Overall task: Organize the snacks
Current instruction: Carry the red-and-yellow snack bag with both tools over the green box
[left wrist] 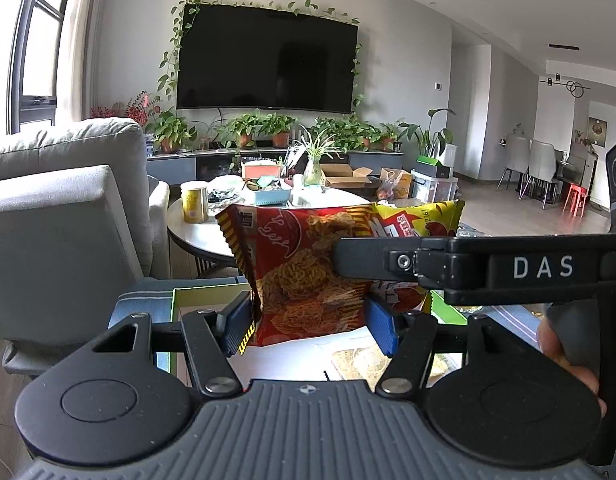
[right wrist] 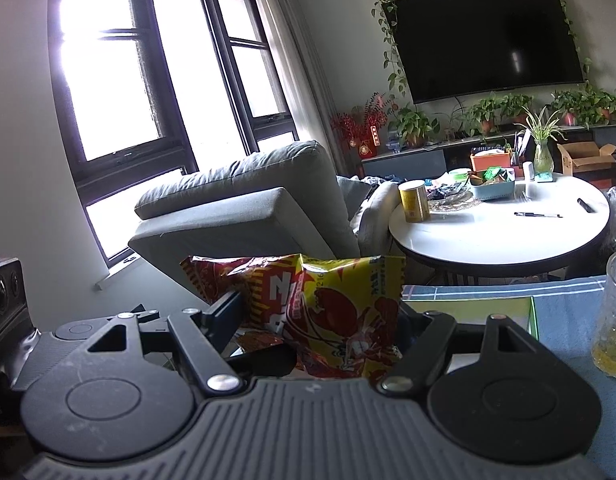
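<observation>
Midway — red snack bag (left wrist: 303, 276) clamped in left fingers (left wrist: 237, 318), yellow bag (right wrist: 348, 312) in right fingers (right wrist: 223, 316); green box (left wrist: 179, 300) not yet filled.

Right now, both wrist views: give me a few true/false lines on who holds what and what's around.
1. The left gripper is shut on the red snack bag. True.
2. The right gripper holds nothing. False: the yellow snack bag sits between its fingers.
3. The TV is showing a picture. False: its screen is dark.
4. A yellow can stands on the round table. True.
</observation>
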### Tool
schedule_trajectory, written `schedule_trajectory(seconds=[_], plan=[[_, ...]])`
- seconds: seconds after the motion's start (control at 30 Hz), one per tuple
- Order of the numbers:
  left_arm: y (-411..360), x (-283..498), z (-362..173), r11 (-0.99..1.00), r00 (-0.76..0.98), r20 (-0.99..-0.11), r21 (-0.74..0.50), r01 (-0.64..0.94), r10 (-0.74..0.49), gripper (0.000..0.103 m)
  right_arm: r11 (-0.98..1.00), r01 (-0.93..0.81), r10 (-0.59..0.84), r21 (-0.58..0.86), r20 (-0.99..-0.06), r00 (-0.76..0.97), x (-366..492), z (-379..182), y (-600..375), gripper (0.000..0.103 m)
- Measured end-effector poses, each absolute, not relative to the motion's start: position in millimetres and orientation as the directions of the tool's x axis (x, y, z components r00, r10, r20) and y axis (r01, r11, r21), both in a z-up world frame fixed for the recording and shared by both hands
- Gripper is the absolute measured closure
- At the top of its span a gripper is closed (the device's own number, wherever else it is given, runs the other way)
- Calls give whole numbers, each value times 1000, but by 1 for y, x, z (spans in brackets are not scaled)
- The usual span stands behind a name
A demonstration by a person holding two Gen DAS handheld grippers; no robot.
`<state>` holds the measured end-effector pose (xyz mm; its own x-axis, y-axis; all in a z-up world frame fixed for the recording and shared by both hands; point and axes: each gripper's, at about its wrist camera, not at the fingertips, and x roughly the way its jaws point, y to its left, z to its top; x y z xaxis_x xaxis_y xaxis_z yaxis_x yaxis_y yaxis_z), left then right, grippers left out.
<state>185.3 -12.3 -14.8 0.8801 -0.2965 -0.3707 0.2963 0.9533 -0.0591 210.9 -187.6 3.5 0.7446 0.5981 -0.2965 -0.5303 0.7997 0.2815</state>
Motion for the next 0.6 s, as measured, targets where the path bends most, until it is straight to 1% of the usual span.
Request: schedule_trajectory(seconds=[0.6], plan=[[-12,187,-19,957,875,-391,-69,282,-286,46,798,-523,600,300,-313,736,220,-2,-180,31]])
